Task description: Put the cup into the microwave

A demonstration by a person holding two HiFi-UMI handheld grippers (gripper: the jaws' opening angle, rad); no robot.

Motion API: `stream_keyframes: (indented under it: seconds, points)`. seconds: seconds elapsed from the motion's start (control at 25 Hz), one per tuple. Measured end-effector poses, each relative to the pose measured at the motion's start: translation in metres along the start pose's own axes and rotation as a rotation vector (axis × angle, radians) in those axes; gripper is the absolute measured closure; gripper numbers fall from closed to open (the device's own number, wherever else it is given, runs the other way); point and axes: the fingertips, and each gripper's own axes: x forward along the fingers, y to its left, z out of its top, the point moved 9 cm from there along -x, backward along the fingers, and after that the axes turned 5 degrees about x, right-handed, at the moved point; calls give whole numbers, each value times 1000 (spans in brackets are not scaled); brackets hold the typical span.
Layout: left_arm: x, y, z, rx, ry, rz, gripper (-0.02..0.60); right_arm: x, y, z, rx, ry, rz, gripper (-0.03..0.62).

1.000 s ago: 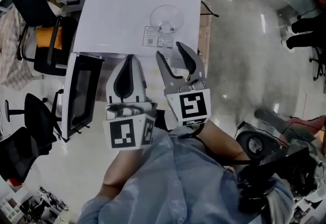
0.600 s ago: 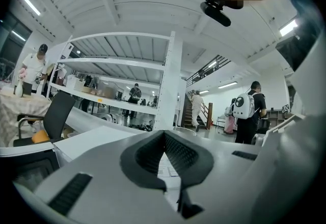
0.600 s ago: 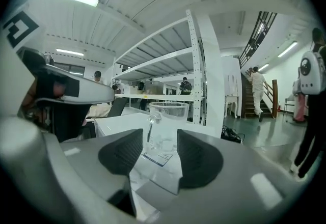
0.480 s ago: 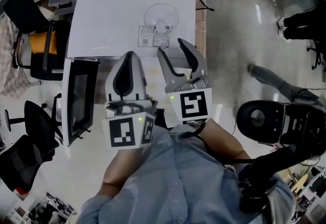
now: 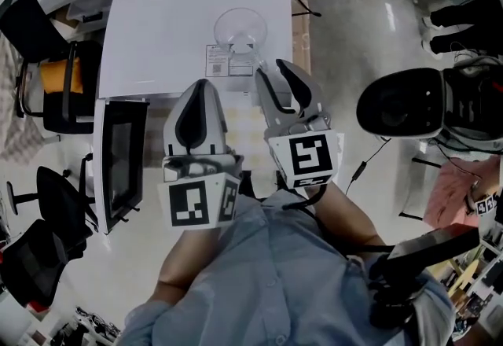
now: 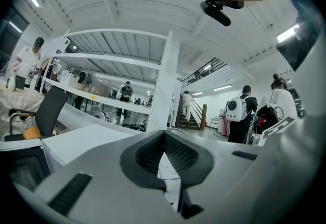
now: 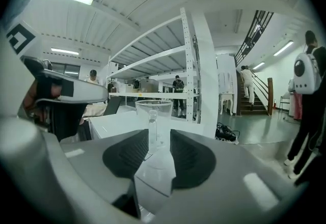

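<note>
On the flat white top of the microwave [image 5: 157, 30], toward its right front corner, stood the clear cup [image 5: 240, 26], upright, just behind two printed stickers [image 5: 228, 61]. Microwave door [image 5: 122, 156], dark glass, hung open at the left front.

Right tool [image 5: 273, 73] reached over the front edge of the white top, tips near the cup's right side but not touching it. Its own view showed the jaws apart by a narrow gap, having just been closing; the cup [image 7: 153, 116] showed beyond that gap, ahead of the pads, nothing pinched.

Left tool [image 5: 200, 93] was held beside the right one, over the front edge of the microwave. Its own view showed the pads pressed together at the tips [image 6: 164, 139], nothing between them.

Both tools came out from a light blue shirt [image 5: 259, 274]. Dark office chairs [image 5: 55, 69] stood to the left of the microwave.
</note>
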Motion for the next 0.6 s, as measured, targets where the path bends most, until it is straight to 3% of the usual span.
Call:
stream_keyframes:
  seconds: [0.6]
  points:
    - [6, 15, -2, -22, -4, 21, 575, 21, 6, 3, -23, 24, 37, 535]
